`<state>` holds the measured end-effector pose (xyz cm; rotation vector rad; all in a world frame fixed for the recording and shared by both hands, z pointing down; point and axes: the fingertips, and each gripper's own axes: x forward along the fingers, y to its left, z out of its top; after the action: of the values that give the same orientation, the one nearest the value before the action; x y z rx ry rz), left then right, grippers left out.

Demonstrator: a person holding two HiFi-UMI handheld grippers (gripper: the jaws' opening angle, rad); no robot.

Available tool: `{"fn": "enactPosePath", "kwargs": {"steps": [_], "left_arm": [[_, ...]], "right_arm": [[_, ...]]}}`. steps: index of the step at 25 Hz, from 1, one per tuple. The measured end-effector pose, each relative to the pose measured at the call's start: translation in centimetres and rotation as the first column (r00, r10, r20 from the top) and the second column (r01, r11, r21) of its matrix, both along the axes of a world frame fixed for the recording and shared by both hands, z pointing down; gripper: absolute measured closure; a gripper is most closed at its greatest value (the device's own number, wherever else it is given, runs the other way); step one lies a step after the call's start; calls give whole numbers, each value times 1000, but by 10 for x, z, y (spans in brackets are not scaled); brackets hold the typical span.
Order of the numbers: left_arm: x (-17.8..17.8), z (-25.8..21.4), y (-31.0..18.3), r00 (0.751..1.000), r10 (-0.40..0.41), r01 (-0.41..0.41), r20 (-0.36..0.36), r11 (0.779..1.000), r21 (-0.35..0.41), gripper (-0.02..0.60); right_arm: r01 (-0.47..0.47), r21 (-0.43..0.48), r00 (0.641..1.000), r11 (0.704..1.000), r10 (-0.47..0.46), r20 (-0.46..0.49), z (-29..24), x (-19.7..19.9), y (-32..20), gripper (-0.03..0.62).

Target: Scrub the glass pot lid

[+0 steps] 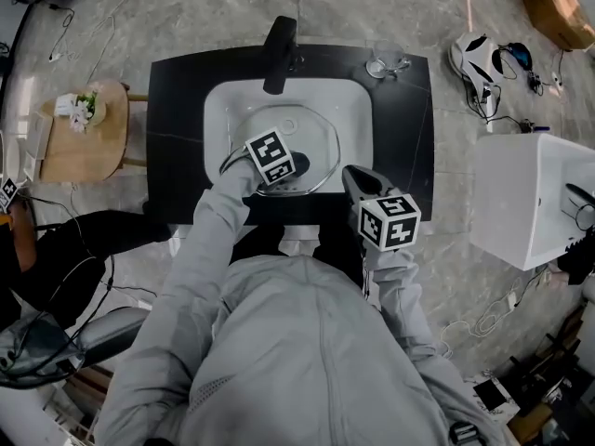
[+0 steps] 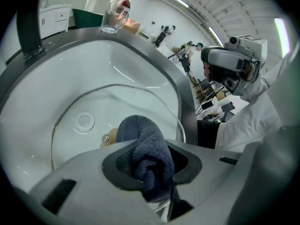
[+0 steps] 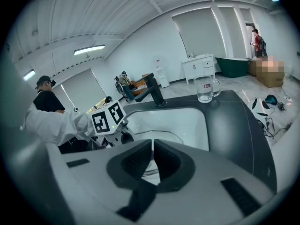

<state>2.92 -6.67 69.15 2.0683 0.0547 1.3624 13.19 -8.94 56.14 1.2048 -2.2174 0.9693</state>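
One white sink (image 1: 358,96) sits in a black counter (image 1: 177,110) on a grey stone floor (image 1: 186,7), with a glass mug (image 1: 383,63) at the back edge. We see the glass lid (image 1: 316,133) lying in the basin. Our left gripper (image 2: 147,168) clamps a dark blue cloth (image 2: 145,135) over the lid. Our right gripper (image 3: 153,165), jaws together on nothing, hangs above the counter's near edge.

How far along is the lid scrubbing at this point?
Done: the glass lid lies in the sink, and the left tool grips a dark blue cloth. In hand: the cloth is at the lid, near its knob. Left: the scrubbing itself; nothing shows how much is cleaned. The right tool is shut, empty, above the counter.
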Motion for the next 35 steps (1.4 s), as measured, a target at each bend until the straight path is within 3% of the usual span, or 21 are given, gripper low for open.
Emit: {"fn": "enactPosePath", "kwargs": {"steps": [5,14,26,30,35], "left_arm": [[-35,-2,5,998,6,-5,63,1000,-18,468],[-80,1,-6,989,40,-48,144,997,52,468],[-110,7,-24,956,117,-164,269,974,159,468],[-112,8,-20,949,128,-175,289,974,142,468],[-108,1,-10,960,91,-120,265,988,95,468]], "right_arm": [[3,12,1000,1000,-3,-1,-3,-22,3,559],[-10,25,1000,1000,10,-3,-4,-57,11,560],[-60,35,998,998,60,-6,-8,-61,22,559],[-45,27,999,999,45,-10,-9,-57,22,560],[-8,21,1000,1000,7,9,-12,-51,16,560]]}}
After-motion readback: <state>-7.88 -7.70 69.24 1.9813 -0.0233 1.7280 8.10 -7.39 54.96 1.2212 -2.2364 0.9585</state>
